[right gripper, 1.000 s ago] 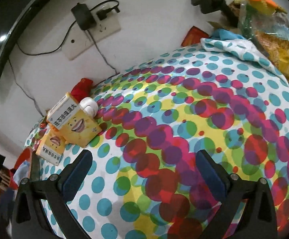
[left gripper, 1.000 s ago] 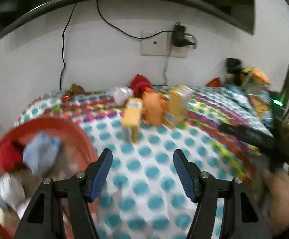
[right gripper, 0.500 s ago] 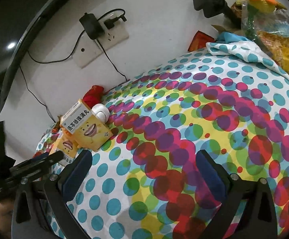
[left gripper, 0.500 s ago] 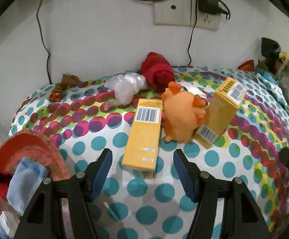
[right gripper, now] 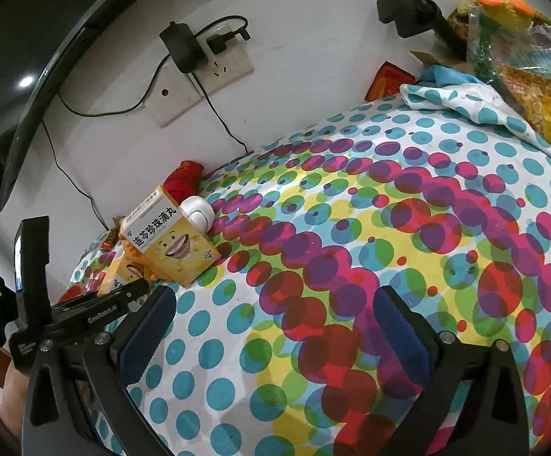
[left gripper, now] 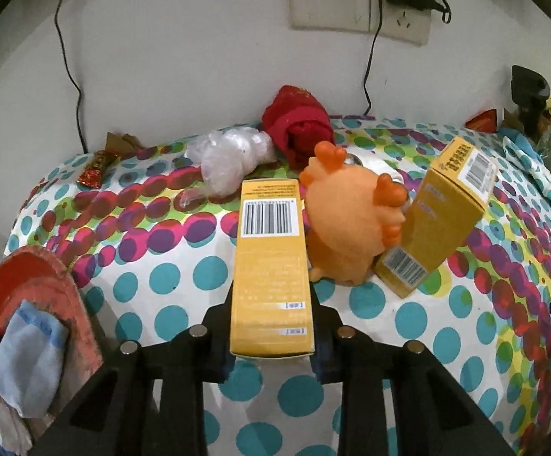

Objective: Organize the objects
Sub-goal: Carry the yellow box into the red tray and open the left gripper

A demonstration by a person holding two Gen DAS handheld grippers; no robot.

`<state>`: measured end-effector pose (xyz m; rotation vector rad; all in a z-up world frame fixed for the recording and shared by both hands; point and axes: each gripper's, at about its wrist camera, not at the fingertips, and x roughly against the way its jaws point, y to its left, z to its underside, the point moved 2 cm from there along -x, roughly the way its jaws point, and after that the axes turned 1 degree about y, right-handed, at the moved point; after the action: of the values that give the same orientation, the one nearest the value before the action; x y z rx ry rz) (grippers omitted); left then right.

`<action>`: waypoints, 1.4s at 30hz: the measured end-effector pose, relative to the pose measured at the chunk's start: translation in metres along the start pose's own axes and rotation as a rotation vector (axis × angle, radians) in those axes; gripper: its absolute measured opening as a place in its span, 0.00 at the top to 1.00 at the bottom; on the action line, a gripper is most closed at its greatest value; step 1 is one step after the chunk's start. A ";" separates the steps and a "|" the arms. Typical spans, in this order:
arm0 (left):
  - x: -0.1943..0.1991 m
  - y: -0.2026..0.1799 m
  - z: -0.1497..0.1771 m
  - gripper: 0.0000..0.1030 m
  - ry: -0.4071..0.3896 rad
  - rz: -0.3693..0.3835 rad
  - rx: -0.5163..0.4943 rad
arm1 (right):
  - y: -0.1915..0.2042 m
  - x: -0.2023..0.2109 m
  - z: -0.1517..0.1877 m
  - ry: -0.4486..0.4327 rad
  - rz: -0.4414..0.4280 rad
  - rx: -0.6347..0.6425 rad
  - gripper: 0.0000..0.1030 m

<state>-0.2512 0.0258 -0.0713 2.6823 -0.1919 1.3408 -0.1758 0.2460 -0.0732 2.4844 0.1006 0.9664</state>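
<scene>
Yellow box [left gripper: 271, 273] stands pinched between the just-closed jaws of the left gripper [left gripper: 273, 345]; orange toy [left gripper: 351, 228] touches its right side. Right gripper [right gripper: 275, 338] spread, empty.

Two yellow boxes [left gripper: 271, 266] [left gripper: 442, 220], one orange plush toy [left gripper: 351, 224], one red basket [left gripper: 40, 277]

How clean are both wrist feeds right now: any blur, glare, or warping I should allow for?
Left wrist view: sharp in the middle, the barcode on the yellow box reads crisply; the red basket at the edge looks soft. Right wrist view: sharp too, print on the second yellow box is legible; a bright ceiling-light reflection shows on the dark screen. Both: strong fisheye bulging of the dotted cloth, dark corners.
</scene>
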 end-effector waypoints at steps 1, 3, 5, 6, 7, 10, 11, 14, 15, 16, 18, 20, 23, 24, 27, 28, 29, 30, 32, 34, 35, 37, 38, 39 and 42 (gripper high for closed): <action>0.004 0.001 0.001 0.72 -0.016 -0.004 0.000 | 0.000 0.000 0.000 0.000 0.001 0.001 0.00; 0.011 0.004 0.002 0.72 -0.036 -0.016 0.012 | 0.000 0.000 -0.001 0.000 0.002 0.001 0.00; 0.018 0.009 0.003 0.72 -0.044 -0.013 0.035 | 0.000 0.000 -0.001 0.000 0.003 -0.001 0.00; 0.022 0.009 0.003 0.72 -0.050 -0.018 0.034 | 0.000 0.000 -0.001 0.002 0.004 -0.001 0.00; 0.026 0.009 0.004 0.72 -0.056 -0.020 0.029 | -0.001 -0.001 -0.001 0.003 0.004 -0.001 0.00; 0.039 0.009 0.005 0.72 -0.081 -0.033 0.006 | -0.001 -0.001 -0.002 0.005 0.002 -0.002 0.00; 0.045 0.010 0.005 0.72 -0.089 -0.031 0.007 | -0.002 -0.001 -0.002 0.005 0.001 -0.002 0.00; 0.060 0.015 0.003 0.72 -0.115 -0.027 0.013 | -0.003 -0.001 -0.002 0.007 -0.001 -0.004 0.00; 0.067 0.018 0.001 0.72 -0.124 -0.028 0.017 | -0.003 -0.001 -0.002 0.007 0.001 -0.004 0.00; 0.071 0.020 0.000 0.72 -0.131 -0.029 0.020 | -0.003 -0.001 -0.002 0.008 0.000 -0.004 0.00; 0.084 0.029 -0.003 0.72 -0.155 -0.032 0.028 | -0.004 -0.002 -0.002 0.008 -0.002 -0.004 0.00; 0.097 0.042 -0.005 0.72 -0.173 -0.038 0.040 | -0.004 -0.002 -0.002 0.009 0.000 -0.003 0.00; 0.113 0.062 -0.006 0.72 -0.188 -0.051 0.061 | -0.004 -0.001 -0.002 0.010 -0.003 -0.004 0.00; 0.120 0.075 -0.004 0.72 -0.196 -0.052 0.079 | -0.004 -0.001 -0.002 0.009 -0.004 -0.005 0.00; 0.134 0.102 0.005 0.72 -0.201 -0.067 0.107 | -0.004 -0.001 -0.002 0.011 -0.004 -0.002 0.00; 0.139 0.113 0.009 0.72 -0.202 -0.071 0.118 | -0.004 -0.001 -0.001 0.014 -0.007 -0.001 0.00; 0.142 0.123 0.013 0.72 -0.204 -0.076 0.128 | -0.004 -0.002 0.000 0.017 -0.011 0.000 0.00; 0.148 0.136 0.019 0.72 -0.209 -0.087 0.139 | -0.004 -0.003 0.001 0.021 -0.015 0.001 0.00; 0.156 0.159 0.033 0.72 -0.212 -0.105 0.161 | -0.003 -0.004 0.002 0.027 -0.022 0.002 0.00; 0.160 0.181 0.047 0.72 -0.201 -0.125 0.186 | -0.003 -0.005 0.003 0.032 -0.024 -0.003 0.00; 0.161 0.195 0.054 0.72 -0.196 -0.138 0.203 | -0.003 -0.005 0.003 0.033 -0.027 -0.004 0.00; 0.164 0.220 0.068 0.72 -0.190 -0.166 0.235 | -0.003 -0.005 0.004 0.034 -0.027 -0.002 0.00; 0.165 0.237 0.077 0.72 -0.182 -0.180 0.261 | -0.002 -0.005 0.004 0.035 -0.027 -0.001 0.00; 0.165 0.249 0.083 0.72 -0.171 -0.186 0.285 | -0.002 -0.005 0.005 0.036 -0.029 0.000 0.00; 0.164 0.287 0.105 0.72 -0.140 -0.205 0.361 | -0.001 -0.005 0.005 0.037 -0.029 0.001 0.00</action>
<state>-0.1216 -0.2832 0.0164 2.9857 0.3358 1.2261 -0.1764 0.2441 -0.0799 2.4596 0.1483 1.0012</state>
